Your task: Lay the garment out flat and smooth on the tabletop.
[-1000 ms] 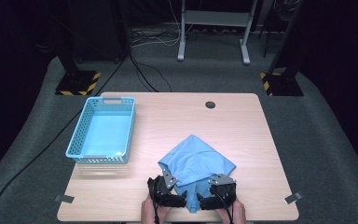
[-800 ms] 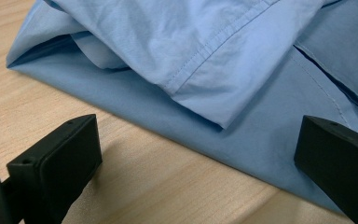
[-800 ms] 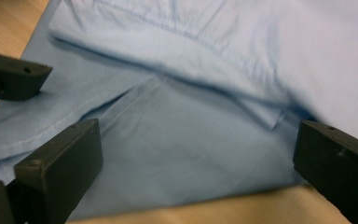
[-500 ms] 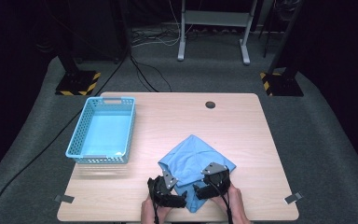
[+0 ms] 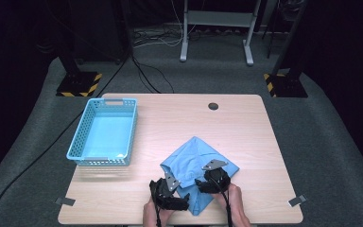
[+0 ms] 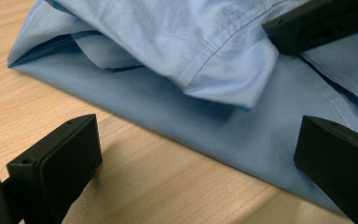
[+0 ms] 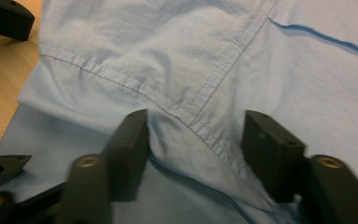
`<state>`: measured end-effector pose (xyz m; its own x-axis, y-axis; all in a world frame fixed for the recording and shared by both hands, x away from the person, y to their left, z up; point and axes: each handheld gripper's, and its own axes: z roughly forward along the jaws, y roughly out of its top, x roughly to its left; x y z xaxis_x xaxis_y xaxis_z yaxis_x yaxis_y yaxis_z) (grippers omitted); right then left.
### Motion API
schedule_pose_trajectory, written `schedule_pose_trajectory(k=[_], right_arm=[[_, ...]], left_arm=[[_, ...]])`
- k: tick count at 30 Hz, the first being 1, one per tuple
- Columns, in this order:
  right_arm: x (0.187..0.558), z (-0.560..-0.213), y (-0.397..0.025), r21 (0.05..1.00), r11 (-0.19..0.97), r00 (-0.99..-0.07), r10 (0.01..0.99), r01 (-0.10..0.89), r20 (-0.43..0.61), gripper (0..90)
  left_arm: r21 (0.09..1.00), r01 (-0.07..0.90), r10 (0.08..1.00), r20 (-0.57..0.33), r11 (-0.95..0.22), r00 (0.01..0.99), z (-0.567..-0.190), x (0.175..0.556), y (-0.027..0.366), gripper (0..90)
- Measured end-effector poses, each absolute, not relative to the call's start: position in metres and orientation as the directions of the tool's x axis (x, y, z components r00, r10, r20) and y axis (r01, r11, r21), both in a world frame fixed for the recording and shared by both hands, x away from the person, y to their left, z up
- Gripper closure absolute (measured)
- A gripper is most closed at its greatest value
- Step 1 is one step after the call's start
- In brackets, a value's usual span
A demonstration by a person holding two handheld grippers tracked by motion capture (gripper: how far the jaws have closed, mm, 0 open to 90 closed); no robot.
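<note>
- A light blue plastic basket (image 5: pixel 103 132) is sitting on the left part of the wooden table (image 5: pixel 246 127), well apart from the hands.
- The left gripper (image 5: pixel 185 202) is resting low at the near edge of the table, just left of the cloth's near corner. In the left gripper view its jaws are standing wide apart, one over bare wood and the other over the cloth's edge, gripping nothing.
- A light blue shirt (image 5: pixel 196 161) is lying crumpled and partly folded in the near middle of the table, between and just beyond the two grippers. A folded flap with a stitched seam (image 6: pixel 214 51) is lying on top of a flatter layer.
- The right gripper (image 7: pixel 193 140) is pressing down onto the shirt's near right part. Its jaws are partly open, straddling a raised seamed fold of the fabric; they are not closed on it.
- The person's hands (image 5: pixel 238 215) are coming in from the bottom edge.
</note>
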<state>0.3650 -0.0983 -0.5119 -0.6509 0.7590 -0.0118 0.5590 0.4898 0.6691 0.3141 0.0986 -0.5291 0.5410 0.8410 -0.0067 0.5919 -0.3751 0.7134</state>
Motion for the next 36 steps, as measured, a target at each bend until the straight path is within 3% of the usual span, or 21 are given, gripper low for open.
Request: schedule_pose_trajectory(k=[9, 15, 36], right_arm=[[0.365, -0.511, -0.104, 0.683, 0.461, -0.628, 0.778, 0.567, -0.004, 73.3], [0.361, -0.505, -0.112, 0.727, 0.397, -0.611, 0.791, 0.56, 0.038, 83.8], [0.381, -0.472, -0.156, 0.808, 0.258, -0.512, 0.857, 0.53, 0.062, 84.7]], left_arm=[[0.713, 0.594, 0.843, -0.008, -0.372, 0.537, -0.529, 0.314, 0.099, 0.3], [0.714, 0.595, 0.845, -0.009, -0.369, 0.535, -0.529, 0.314, 0.099, 0.3], [0.715, 0.595, 0.845, -0.01, -0.368, 0.535, -0.529, 0.314, 0.099, 0.4]])
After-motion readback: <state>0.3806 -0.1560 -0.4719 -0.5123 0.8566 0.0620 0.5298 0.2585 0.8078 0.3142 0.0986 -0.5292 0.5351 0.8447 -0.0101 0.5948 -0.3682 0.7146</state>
